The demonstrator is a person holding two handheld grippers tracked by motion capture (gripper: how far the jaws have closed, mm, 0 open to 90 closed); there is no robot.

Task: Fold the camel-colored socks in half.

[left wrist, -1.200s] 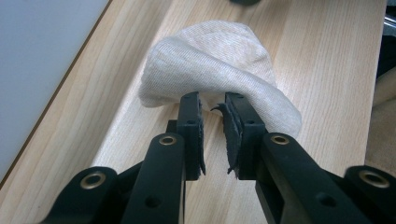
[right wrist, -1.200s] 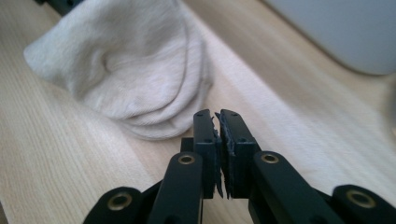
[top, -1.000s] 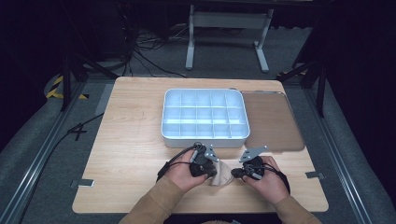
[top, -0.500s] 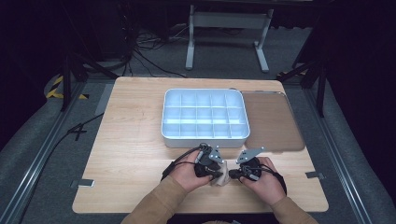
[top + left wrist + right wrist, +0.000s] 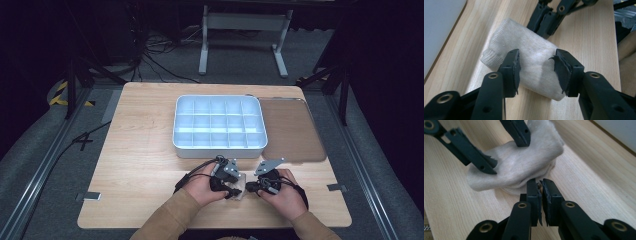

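while both hands meet at the table's (image 5: 150,150) near edge, the folded sock (image 5: 239,187) lies between them. in the left gripper view, the left gripper (image 5: 537,68) has just been opening, released astride the soft knit roll. in the right gripper view, the right gripper (image 5: 541,185) nearly shut, pinches its near edge.
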